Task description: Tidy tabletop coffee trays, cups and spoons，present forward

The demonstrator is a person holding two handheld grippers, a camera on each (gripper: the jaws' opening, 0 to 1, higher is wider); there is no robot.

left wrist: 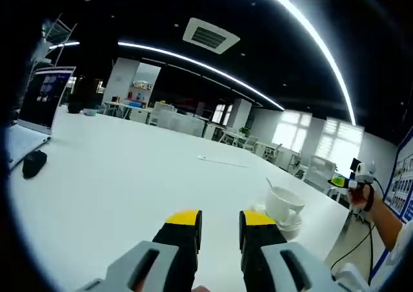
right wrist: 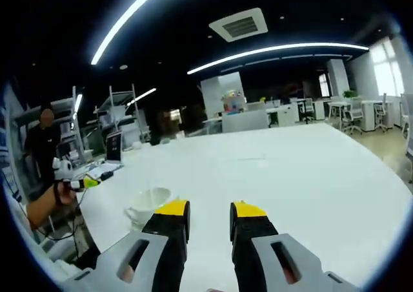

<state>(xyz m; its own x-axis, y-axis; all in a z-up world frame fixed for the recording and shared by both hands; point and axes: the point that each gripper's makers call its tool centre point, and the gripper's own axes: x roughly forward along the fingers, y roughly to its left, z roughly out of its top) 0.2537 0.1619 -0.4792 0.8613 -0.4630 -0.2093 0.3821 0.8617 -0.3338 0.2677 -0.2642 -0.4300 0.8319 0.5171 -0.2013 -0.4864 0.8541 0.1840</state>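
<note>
A white coffee cup (left wrist: 284, 201) stands on a white saucer (left wrist: 288, 225) near the table's right edge, just right of my left gripper (left wrist: 220, 222). That gripper's yellow-tipped jaws are open with nothing between them. A thin spoon-like piece (left wrist: 221, 161) lies farther out on the white table (left wrist: 129, 176). In the right gripper view the same cup (right wrist: 150, 203) sits just left of my right gripper (right wrist: 210, 212), also open and holding nothing. Each view catches the other gripper held in a hand off the table's edge: right gripper (left wrist: 338, 182), left gripper (right wrist: 90, 183).
A black mouse (left wrist: 33, 164) and a lit monitor (left wrist: 44, 98) sit at the table's left end. Cables (left wrist: 355, 243) hang past the right edge. A person in black (right wrist: 42, 146) stands by shelves. Desks and chairs (right wrist: 352, 111) fill the room behind.
</note>
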